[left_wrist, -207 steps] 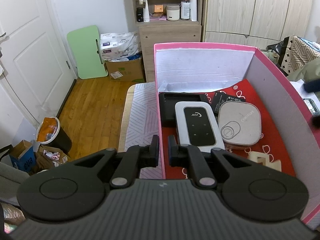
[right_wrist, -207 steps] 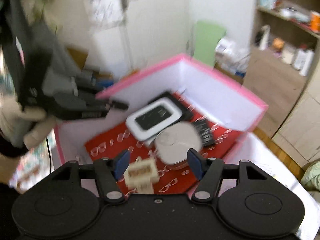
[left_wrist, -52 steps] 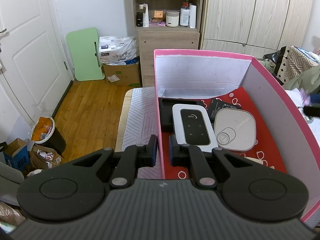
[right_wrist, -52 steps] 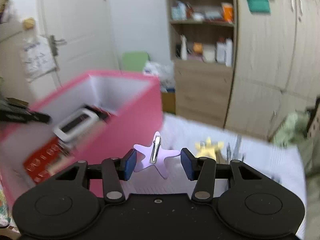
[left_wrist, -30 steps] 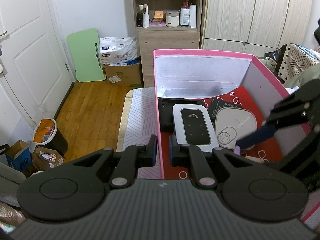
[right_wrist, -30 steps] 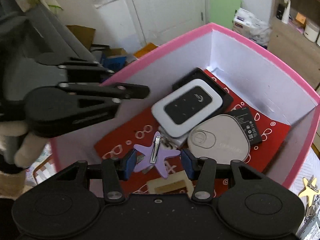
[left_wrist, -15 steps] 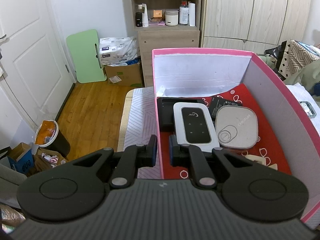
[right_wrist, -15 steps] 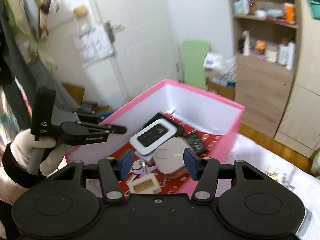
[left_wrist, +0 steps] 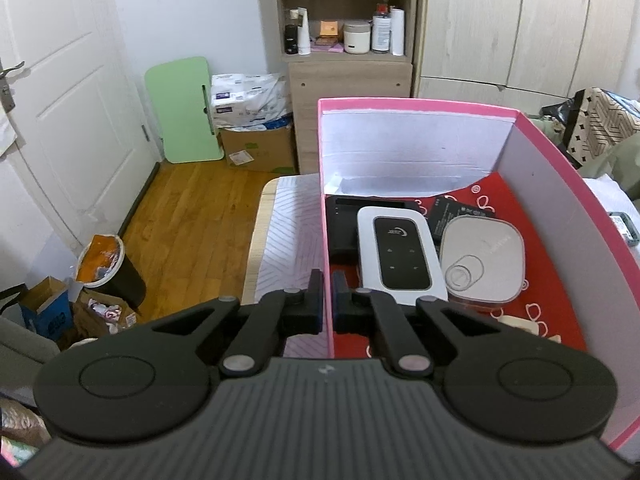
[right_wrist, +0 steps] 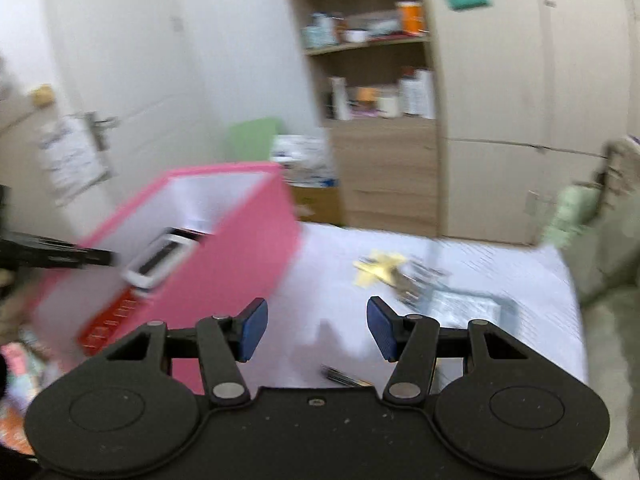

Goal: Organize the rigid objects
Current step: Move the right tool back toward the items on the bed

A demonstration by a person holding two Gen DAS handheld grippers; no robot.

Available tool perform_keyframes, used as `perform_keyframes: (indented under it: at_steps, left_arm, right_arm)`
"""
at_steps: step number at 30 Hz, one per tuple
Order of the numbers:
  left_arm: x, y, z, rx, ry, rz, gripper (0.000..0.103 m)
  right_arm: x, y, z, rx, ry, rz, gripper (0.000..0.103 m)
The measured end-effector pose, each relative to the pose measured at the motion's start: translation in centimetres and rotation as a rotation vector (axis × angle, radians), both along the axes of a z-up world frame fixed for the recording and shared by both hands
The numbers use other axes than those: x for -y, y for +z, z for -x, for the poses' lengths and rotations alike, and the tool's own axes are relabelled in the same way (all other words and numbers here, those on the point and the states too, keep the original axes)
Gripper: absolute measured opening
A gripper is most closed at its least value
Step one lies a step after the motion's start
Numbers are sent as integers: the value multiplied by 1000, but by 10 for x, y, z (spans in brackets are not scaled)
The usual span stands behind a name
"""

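In pink box (left_wrist: 416,108), white router (left_wrist: 400,256), grey disc (left_wrist: 482,258)

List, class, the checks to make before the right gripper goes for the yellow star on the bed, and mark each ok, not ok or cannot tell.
1. Right gripper open and empty: ok.
2. Left gripper clamped on the pink box wall: ok.
3. Yellow star in view on the bed: ok.
4. Star clear of the metal bits beside it: cannot tell, blurred.
5. Free space on the box floor: ok.
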State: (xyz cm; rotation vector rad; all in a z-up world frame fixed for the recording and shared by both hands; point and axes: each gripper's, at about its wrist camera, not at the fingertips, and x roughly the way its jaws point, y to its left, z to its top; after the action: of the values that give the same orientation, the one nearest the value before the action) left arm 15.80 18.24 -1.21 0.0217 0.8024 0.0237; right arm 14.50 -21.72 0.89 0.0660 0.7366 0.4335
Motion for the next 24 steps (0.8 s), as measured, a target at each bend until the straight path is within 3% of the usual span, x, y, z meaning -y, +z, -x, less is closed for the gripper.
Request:
perform_keyframes:
  at_steps: [8,15,20,24]
  left_arm:
    - [4,1,0,-2,8,-24,4]
    - [3,1,1,-1,8,-11,4]
    - [2,1,0,-3,3,-19,4]
    - [3,1,-1,-3,2,-21,4]
  right_arm:
    - [29,-24,-4,-52,-138,-2,60]
    - [37,-35,8,-88,-112,82,60]
    - [40,-45,13,-137,-95,86,60]
    - [34,-50,14,-125,-87,107,60]
